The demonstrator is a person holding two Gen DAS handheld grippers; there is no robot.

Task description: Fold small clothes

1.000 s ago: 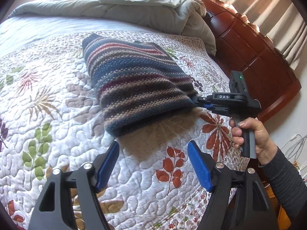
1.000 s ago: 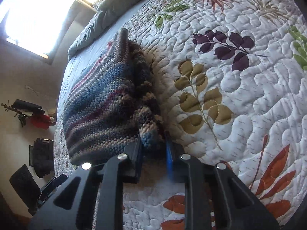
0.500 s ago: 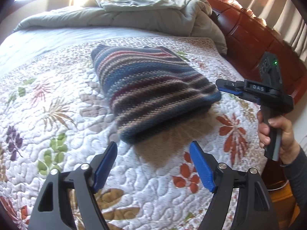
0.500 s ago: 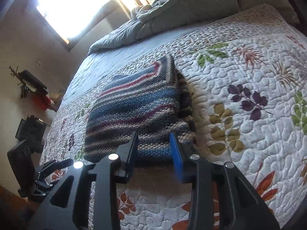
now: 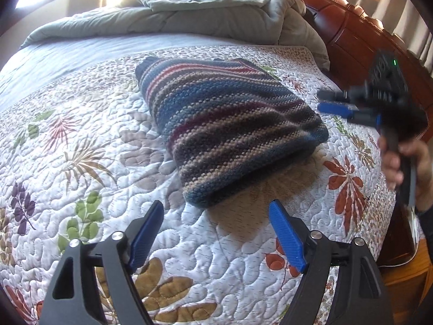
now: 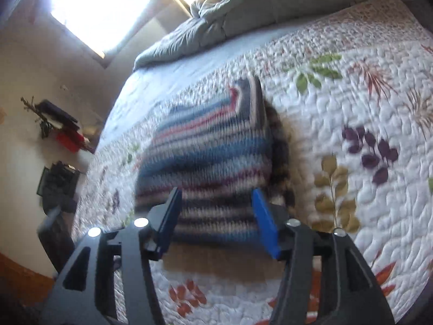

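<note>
A striped knitted garment (image 5: 227, 124) in blue, maroon and tan lies folded in a thick rectangle on the floral quilt (image 5: 67, 140). My left gripper (image 5: 216, 233) is open and empty, held above the quilt just short of the garment's near corner. My right gripper (image 5: 328, 100) shows blurred at the right, off the garment's right edge, held in a hand. In the right wrist view the right gripper (image 6: 216, 216) is open and empty, with the folded garment (image 6: 211, 151) just beyond its fingertips.
A bunched grey-green duvet (image 5: 189, 13) lies across the far side of the bed. A dark red wooden headboard (image 5: 360, 35) runs along the right. A wooden surface (image 5: 406, 273) sits low beside the bed. Dark items (image 6: 56, 130) hang on the wall in the right wrist view.
My right gripper let go of the garment's corner, opened and pulled back to the right. The garment now lies flat. My left gripper stayed open and drew back a little.
</note>
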